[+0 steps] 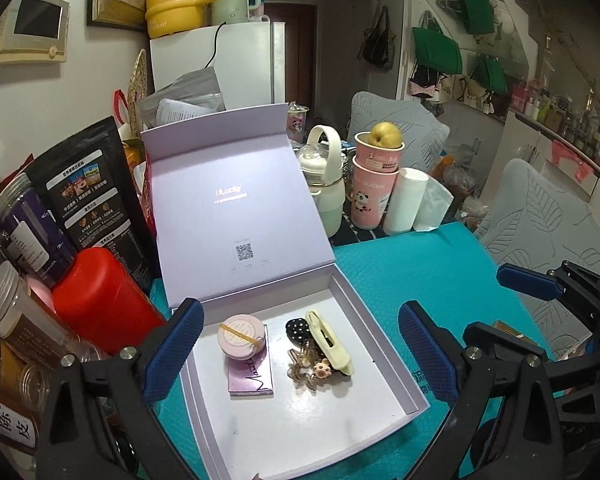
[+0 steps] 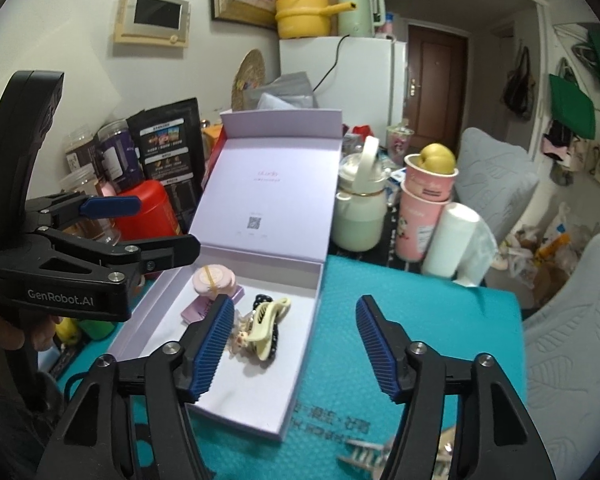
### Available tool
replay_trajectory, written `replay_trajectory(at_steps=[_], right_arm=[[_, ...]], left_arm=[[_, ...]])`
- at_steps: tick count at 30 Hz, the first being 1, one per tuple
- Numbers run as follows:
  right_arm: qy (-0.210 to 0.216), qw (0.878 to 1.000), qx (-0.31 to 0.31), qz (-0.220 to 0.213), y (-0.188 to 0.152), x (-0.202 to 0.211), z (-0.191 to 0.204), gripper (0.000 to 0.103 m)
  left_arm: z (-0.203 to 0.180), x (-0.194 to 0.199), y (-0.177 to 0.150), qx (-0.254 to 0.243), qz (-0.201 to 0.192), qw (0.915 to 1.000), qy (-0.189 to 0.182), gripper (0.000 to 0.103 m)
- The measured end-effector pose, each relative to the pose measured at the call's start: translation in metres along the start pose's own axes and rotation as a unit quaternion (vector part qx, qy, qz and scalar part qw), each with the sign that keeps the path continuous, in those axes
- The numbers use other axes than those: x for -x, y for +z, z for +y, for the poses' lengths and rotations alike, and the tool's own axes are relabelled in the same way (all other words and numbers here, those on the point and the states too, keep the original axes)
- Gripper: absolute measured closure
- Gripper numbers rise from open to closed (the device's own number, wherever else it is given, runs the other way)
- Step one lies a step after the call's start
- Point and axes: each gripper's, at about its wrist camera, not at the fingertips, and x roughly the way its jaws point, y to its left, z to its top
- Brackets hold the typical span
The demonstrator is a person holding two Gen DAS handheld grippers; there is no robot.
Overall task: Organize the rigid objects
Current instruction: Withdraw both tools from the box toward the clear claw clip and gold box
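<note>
An open lilac box lies on the teal mat, lid propped up. Inside are a round pink tin with a yellow band on a purple card, a cream hair clip, a black dotted clip and a small charm clip. My left gripper is open over the box. My right gripper is open and empty above the box's right edge. A pale claw clip lies on the mat near the right gripper's base.
Jars, a red canister and a black pouch crowd the left. A cream bottle, pink cups with a pear and a white roll stand behind the mat. Grey chairs are at the right.
</note>
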Motion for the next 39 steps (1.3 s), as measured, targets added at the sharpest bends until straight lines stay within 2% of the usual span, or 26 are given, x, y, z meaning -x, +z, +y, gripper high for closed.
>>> replay_trajectory(at_steps=[9,13,25,33,39], right_arm=[[-0.037,0.999,-0.014,-0.014,-0.025,0.046,-0.010,0.032],[-0.048,0.999,-0.021,-0.017,-0.038,0.064,-0.015,0.030],[-0.080,0.995,-0.061,-0.004,-0.086,0.097,-0.042,0.029],[-0.089,0.992,-0.090,0.023,-0.121,0.092,-0.070,0.029],[-0.101,0.989,-0.102,0.048,-0.140,0.073,-0.093,0.029]], left_arm=[[-0.031,0.020,-0.018,-0.020,-0.010,0.9991,-0.034,0.004],[-0.046,0.023,-0.024,-0.022,-0.003,0.9980,-0.059,0.004],[-0.095,0.017,-0.047,-0.047,0.017,0.9940,-0.097,0.004],[-0.129,-0.006,-0.067,-0.071,0.047,0.9870,-0.136,0.004],[-0.148,-0.033,-0.077,-0.086,0.070,0.9851,-0.132,0.004]])
